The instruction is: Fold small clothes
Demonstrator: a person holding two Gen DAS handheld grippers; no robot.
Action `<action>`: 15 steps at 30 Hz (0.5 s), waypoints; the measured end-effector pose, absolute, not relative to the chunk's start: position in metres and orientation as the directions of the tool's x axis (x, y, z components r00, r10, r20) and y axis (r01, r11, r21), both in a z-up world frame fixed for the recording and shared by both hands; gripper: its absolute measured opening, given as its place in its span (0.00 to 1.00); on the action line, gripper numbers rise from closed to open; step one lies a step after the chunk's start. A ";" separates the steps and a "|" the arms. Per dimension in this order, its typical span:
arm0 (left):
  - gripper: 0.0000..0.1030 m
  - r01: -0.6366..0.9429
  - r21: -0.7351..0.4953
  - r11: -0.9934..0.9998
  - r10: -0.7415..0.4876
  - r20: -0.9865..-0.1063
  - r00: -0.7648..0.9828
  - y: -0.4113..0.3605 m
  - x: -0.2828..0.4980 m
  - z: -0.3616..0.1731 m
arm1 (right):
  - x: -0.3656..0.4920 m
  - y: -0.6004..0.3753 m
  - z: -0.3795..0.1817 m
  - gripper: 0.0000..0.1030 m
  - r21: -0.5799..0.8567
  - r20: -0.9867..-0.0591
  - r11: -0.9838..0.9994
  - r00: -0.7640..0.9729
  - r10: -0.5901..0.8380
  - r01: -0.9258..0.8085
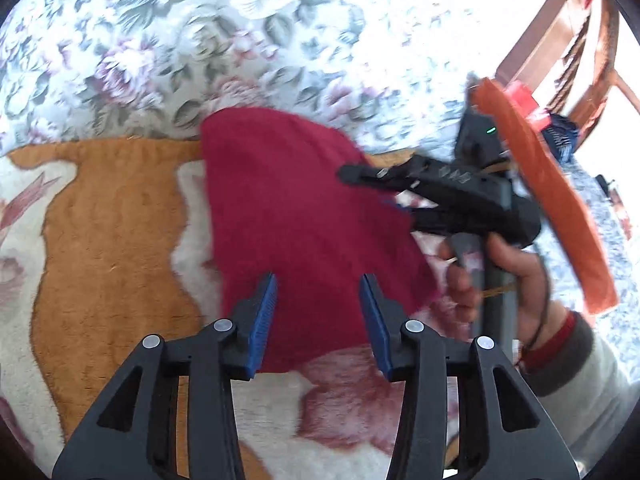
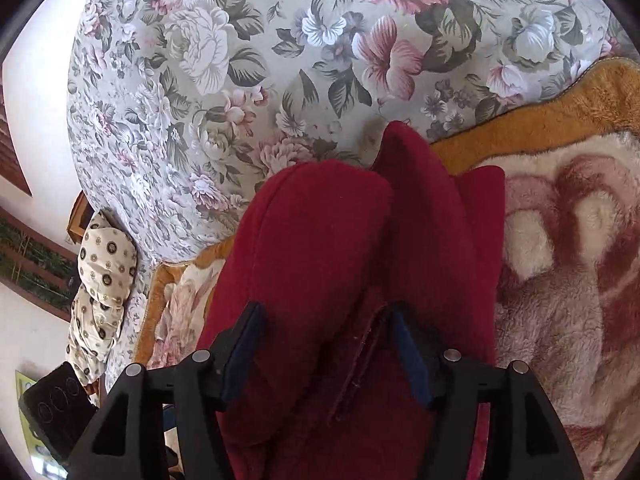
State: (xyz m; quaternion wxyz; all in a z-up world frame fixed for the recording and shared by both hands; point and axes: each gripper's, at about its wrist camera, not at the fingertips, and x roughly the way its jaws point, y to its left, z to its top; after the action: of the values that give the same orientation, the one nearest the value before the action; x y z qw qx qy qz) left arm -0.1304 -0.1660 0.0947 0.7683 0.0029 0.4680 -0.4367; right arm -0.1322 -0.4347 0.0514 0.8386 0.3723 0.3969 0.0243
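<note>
a: start with the big things. what does it all rest on?

b: a bed under a floral bedspread [image 2: 248,64], with a plush orange, cream and pink blanket [image 1: 108,220] laid over it. the dark red fleece garment [image 1: 288,216] lies mostly on that blanket, its far end reaching onto the bedspread.

a: and how does it lie from each claw?

b: from the left claw [image 1: 318,320] it is straight ahead and below, its long axis running away from the camera. that claw's blue pads stand wide apart over the near end and hold nothing. the right claw [image 2: 326,350] is the nearer one: red cloth bulges up between its pads, with a stitched hem by the right pad.

a: has it got a grip, then?

b: i can't tell. the pads stand apart with cloth filling the gap, which could be a loose hold or none. in the left view, the right claw [image 1: 360,174] is motion-blurred at the garment's right edge.

a: what else is unclear?

b: which garment it is; no sleeve or neck shows. its near part is cut off under the right claw. something orange [image 1: 540,184] behind the right hand [image 1: 500,280] is too blurred to name.
</note>
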 end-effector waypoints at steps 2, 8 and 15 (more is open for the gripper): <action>0.41 0.663 -0.395 0.635 -0.645 -0.744 0.175 -0.169 -0.125 0.084 | -0.123 -0.426 0.049 0.66 0.623 -0.657 0.742 0.680 0.325 0.247; 0.41 0.675 -0.400 0.620 -0.665 -0.725 0.181 -0.173 -0.124 0.087 | -0.126 -0.415 0.065 0.17 0.528 -0.666 0.821 0.705 0.243 0.216; 0.45 0.662 -0.428 0.615 -0.692 -0.695 0.194 -0.177 -0.124 0.089 | -0.138 -0.420 0.120 0.16 0.216 -0.721 0.958 0.693 0.025 0.190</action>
State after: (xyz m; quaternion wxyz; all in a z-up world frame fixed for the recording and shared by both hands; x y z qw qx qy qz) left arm -0.1238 -0.1768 0.0893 0.7724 -0.0167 0.4593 -0.4383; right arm -0.1380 -0.4197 0.1200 0.9096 0.1379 0.3893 -0.0454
